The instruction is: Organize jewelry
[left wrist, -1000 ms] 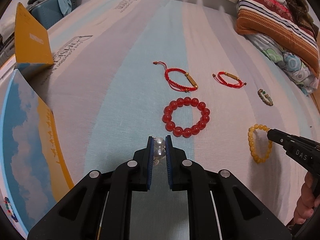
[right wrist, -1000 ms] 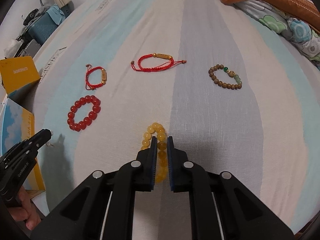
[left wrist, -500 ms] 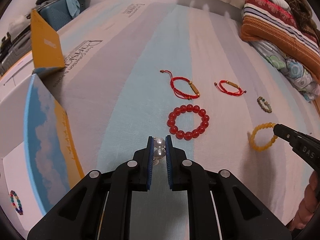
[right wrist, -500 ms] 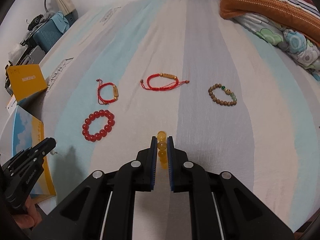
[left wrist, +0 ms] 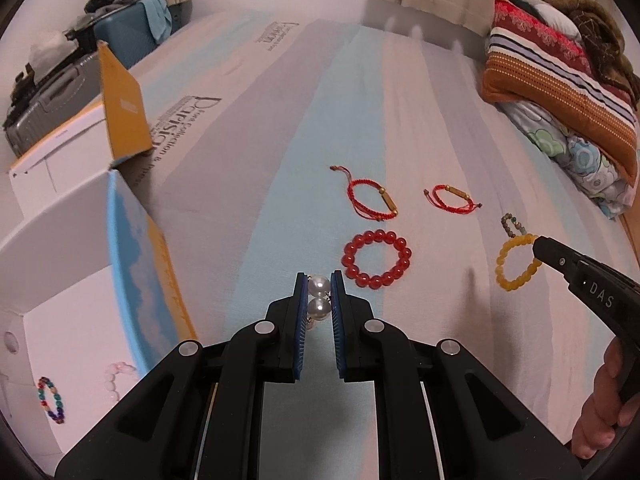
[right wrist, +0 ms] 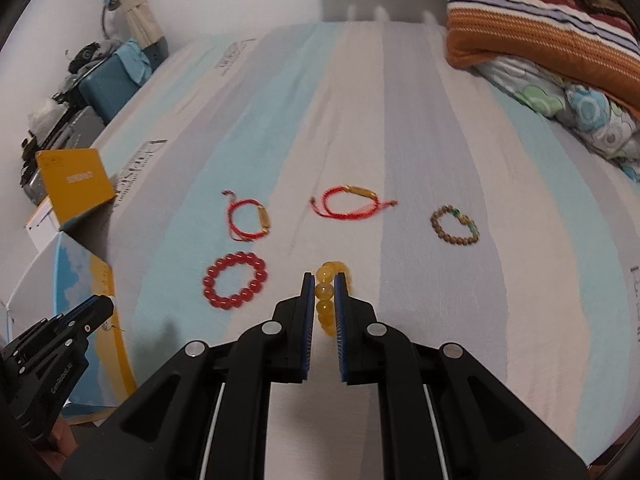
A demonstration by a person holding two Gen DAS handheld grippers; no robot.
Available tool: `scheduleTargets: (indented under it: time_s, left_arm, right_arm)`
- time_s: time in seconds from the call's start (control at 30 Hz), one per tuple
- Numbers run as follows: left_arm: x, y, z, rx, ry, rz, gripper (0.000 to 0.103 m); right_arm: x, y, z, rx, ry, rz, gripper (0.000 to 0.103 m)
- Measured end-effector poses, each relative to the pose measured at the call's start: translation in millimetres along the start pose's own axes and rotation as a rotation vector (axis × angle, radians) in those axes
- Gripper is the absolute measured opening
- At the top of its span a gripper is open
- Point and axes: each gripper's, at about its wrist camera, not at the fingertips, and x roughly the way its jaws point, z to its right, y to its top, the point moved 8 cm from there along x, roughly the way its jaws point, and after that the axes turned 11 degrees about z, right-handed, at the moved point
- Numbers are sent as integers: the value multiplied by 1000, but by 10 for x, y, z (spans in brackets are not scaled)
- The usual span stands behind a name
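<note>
My left gripper [left wrist: 319, 280] is shut on a white pearl bracelet [left wrist: 319, 297] and holds it above the striped bed sheet. My right gripper [right wrist: 324, 280] is shut on a yellow bead bracelet [right wrist: 325, 300], which hangs lifted off the sheet; it also shows in the left wrist view [left wrist: 516, 264]. On the sheet lie a red bead bracelet [left wrist: 376, 258], two red cord bracelets [left wrist: 370, 200] [left wrist: 454, 200] and a brown bead bracelet [right wrist: 455, 226]. An open white box [left wrist: 60, 280] at the left holds a multicoloured bracelet [left wrist: 51, 399] and a pale pink one [left wrist: 116, 376].
The box's blue-and-yellow lid [left wrist: 140, 264] stands up along the bed's left side. A yellow box flap [left wrist: 122, 108] is behind it. Folded blankets and pillows [left wrist: 560, 92] lie at the right. Suitcases [left wrist: 120, 32] stand beyond the bed at the far left.
Both grippers have risen and pulled back from the sheet. The yellow bracelet has come off the sheet in the right gripper. The open box has come into the left wrist view.
</note>
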Motion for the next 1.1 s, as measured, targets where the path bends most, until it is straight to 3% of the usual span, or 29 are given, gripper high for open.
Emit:
scheduleTargets:
  time_s: [0.5, 0.77, 1.1]
  left_arm:
    - [-528, 68, -600, -43, 96, 42, 11]
    - [-947, 67, -1117, -103, 167, 65, 11]
    - [-1318, -242, -1941, -197, 262, 59, 11]
  right_arm:
    - [-278, 197, -677, -52, 69, 47, 9]
    - [-616, 186, -1323, -132, 179, 60, 9]
    - [-868, -33, -2306, -251, 313, 57, 9]
